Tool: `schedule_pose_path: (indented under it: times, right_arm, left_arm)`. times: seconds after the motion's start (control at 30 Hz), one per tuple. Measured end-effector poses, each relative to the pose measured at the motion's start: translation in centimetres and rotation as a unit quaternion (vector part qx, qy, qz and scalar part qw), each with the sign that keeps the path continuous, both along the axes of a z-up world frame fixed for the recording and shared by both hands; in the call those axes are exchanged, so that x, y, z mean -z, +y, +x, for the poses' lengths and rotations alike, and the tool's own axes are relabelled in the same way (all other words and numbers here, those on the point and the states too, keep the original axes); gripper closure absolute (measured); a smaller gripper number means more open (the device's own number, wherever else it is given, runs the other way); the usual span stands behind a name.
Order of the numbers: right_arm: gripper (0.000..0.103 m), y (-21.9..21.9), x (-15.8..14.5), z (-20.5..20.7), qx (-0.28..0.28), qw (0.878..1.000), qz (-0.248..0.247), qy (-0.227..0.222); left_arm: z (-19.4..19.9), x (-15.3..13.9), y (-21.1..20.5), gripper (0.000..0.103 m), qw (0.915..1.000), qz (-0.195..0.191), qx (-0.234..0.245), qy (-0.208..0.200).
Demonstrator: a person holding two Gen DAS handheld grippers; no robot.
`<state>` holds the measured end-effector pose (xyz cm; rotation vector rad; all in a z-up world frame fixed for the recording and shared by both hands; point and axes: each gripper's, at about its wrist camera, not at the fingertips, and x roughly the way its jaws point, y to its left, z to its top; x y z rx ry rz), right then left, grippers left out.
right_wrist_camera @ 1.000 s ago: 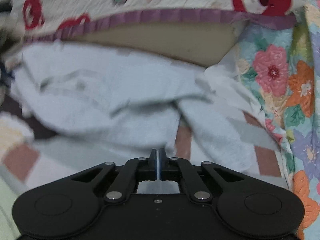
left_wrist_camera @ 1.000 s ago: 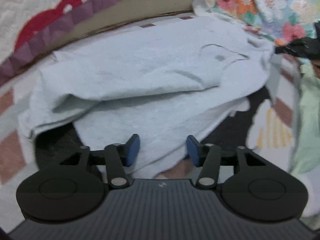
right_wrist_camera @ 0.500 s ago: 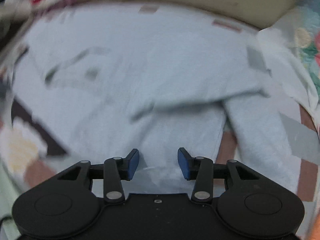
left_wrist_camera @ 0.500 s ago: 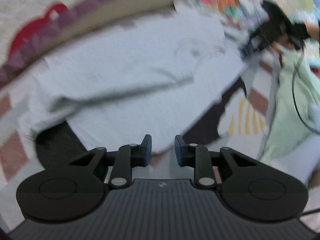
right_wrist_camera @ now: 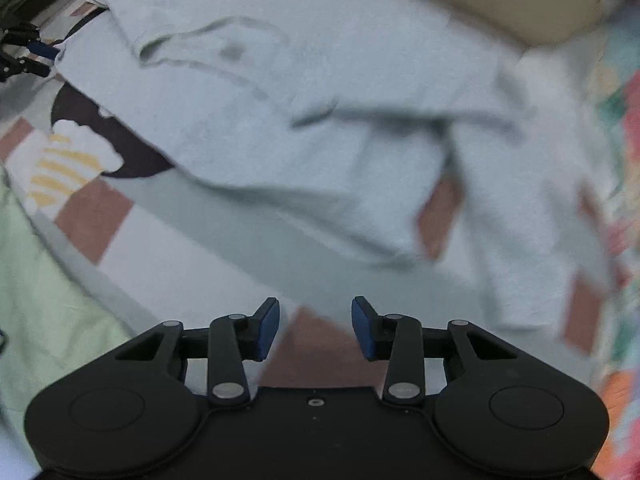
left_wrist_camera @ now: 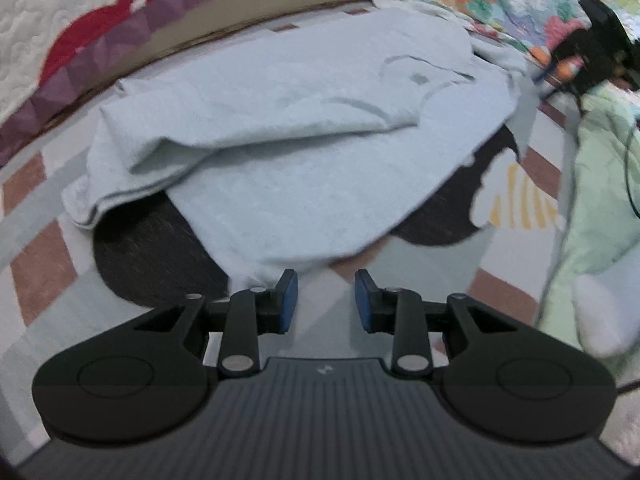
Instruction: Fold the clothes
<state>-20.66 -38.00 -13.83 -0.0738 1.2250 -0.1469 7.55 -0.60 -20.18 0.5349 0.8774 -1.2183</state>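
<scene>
The right gripper (right_wrist_camera: 314,328) has let go and backed off the shirt (right_wrist_camera: 320,120); jaws closing, empty. Left gripper (left_wrist_camera: 325,300) opening, empty, at the hem.

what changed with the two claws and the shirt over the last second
The right claw, shut on nothing visible a second ago, has sprung apart and is now closing slightly, empty, off the light blue shirt. The left claw narrowed, now opening a little, empty at the shirt's near edge. The shirt stays half folded.

Pale blue-grey garment (left_wrist_camera: 280,128) lies rumpled and partly folded over itself, neckline upward, spread on the patterned mat (left_wrist_camera: 508,292) near its far edge
</scene>
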Motion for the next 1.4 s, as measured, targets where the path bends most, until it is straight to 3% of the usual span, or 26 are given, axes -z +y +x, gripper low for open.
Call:
schedule_pose_path:
  times: [0.13,0.23,0.4,0.43,0.47,0.5,0.63,0.7,0.83,0.87,0.97,1.0,1.07,1.17,1.27,1.4]
  right_arm:
    - [0.059,-0.1,-0.5,0.2,-0.063,0.994,-0.089,-0.024]
    - [0.059,-0.5,0.2,1.0,-0.126,0.987,-0.101,-0.006]
    - [0.060,-1.6,1.3,2.7,-0.170,0.983,-0.072,0.010]
    - [0.066,-2.0,1.1,2.8,-0.165,0.985,-0.057,0.010]
    - [0.086,-2.5,0.9,2.8,-0.157,0.987,-0.039,0.011]
    - [0.089,-2.9,0.6,2.8,-0.149,0.988,-0.022,0.011]
    - [0.091,-3.5,-0.1,1.8,-0.128,0.992,0.013,-0.004]
    - [0.091,-3.2,0.4,1.3,-0.134,0.991,0.010,0.004]
    - [0.092,-2.5,1.1,0.5,-0.126,0.992,0.010,-0.007]
    - [0.092,-2.3,1.1,0.3,-0.120,0.993,0.012,-0.012]
    - [0.093,-1.3,1.6,0.3,-0.116,0.993,-0.018,-0.020]
    - [0.095,-1.1,1.6,0.3,-0.107,0.993,-0.033,-0.028]
    - [0.096,-1.2,1.1,-0.1,-0.073,0.993,-0.073,-0.052]
    - [0.097,-1.5,-0.7,-0.7,0.029,0.984,-0.122,-0.123]
    - [0.097,-1.3,-3.5,-2.3,0.149,0.957,-0.110,-0.225]
    - [0.097,-1.4,0.2,-3.3,0.220,0.953,-0.060,-0.200]
  left_arm:
    - [-0.9,-1.0,0.4,0.073,0.9994,0.004,0.017,-0.030]
    - [0.0,-2.5,1.0,0.071,0.9990,-0.018,-0.004,-0.041]
    - [1.7,-2.3,0.2,0.063,0.9984,-0.004,-0.004,-0.057]
    - [1.9,-1.9,-0.3,0.063,0.9984,0.002,0.000,-0.057]
    - [2.2,-1.6,-0.6,0.063,0.9985,0.004,0.001,-0.055]
    - [2.5,-1.4,-1.0,0.062,0.9988,0.001,-0.001,-0.049]
    - [3.7,-0.4,-2.2,0.060,0.9998,-0.014,-0.007,-0.012]
    - [3.4,0.2,-2.8,0.053,0.9999,-0.006,0.008,-0.003]
    - [1.6,0.7,-3.2,0.052,0.9981,0.011,0.034,-0.050]
    - [1.5,0.7,-3.1,0.054,0.9984,0.012,0.027,-0.048]
    - [1.2,0.4,-2.8,0.077,0.9981,0.018,0.010,-0.059]
    - [0.9,0.2,-2.7,0.094,0.9976,0.022,0.005,-0.065]
    - [0.3,-0.4,-2.6,0.101,0.9965,0.027,-0.009,-0.079]
    - [-1.3,-2.8,-1.5,0.101,0.9898,0.005,-0.067,-0.125]
    - [-2.0,-5.0,0.1,0.103,0.9801,-0.016,-0.147,-0.132]
    - [-2.2,-4.5,-0.1,0.103,0.9759,0.027,-0.158,-0.148]
